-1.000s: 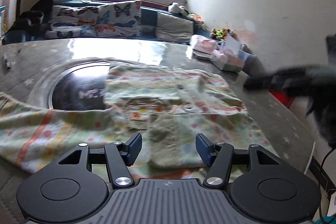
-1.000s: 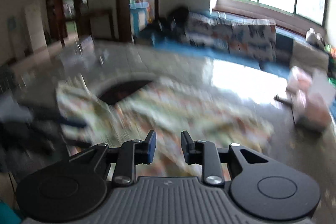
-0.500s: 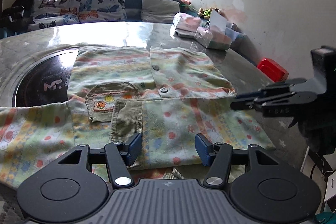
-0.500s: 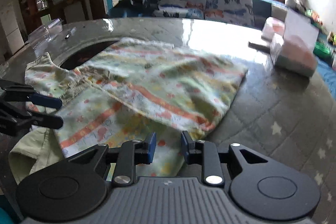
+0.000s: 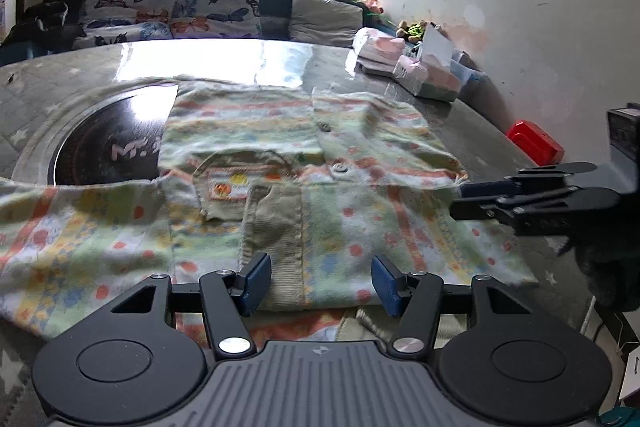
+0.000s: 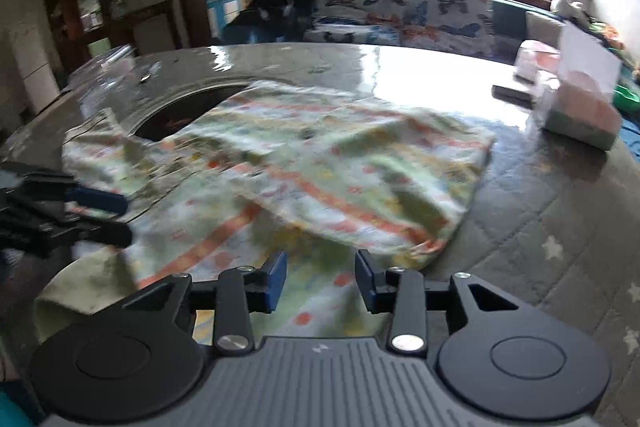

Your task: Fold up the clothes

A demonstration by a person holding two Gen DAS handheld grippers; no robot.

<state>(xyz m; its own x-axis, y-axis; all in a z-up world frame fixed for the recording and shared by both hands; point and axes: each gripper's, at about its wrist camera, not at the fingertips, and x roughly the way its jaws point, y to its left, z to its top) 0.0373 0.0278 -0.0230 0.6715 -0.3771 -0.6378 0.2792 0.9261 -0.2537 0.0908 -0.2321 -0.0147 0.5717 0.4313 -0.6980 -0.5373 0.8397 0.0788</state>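
A small pastel shirt (image 5: 312,163) with orange stripes, dots, buttons and a chest pocket lies spread on the grey table (image 5: 80,83), one side folded over its middle. My left gripper (image 5: 320,281) hovers open over the shirt's near collar edge, nothing between its blue pads. In the right wrist view the same shirt (image 6: 320,167) fills the middle. There my right gripper (image 6: 320,275) hangs over the near hem; its jaws are opening and nothing is pinched between them. The right gripper (image 5: 460,199) also shows at the shirt's right edge in the left wrist view.
A black round hotplate (image 5: 108,151) is set into the table, partly under the shirt. Tissue packs and boxes (image 5: 424,75) sit at the far right, a red box (image 5: 534,143) beyond the edge. A cushioned bench (image 5: 192,11) runs under the window.
The right gripper's jaws have spread wider and it has sunk closer to the shirt's near hem. The left gripper's view has barely shifted and its jaws stand as before.
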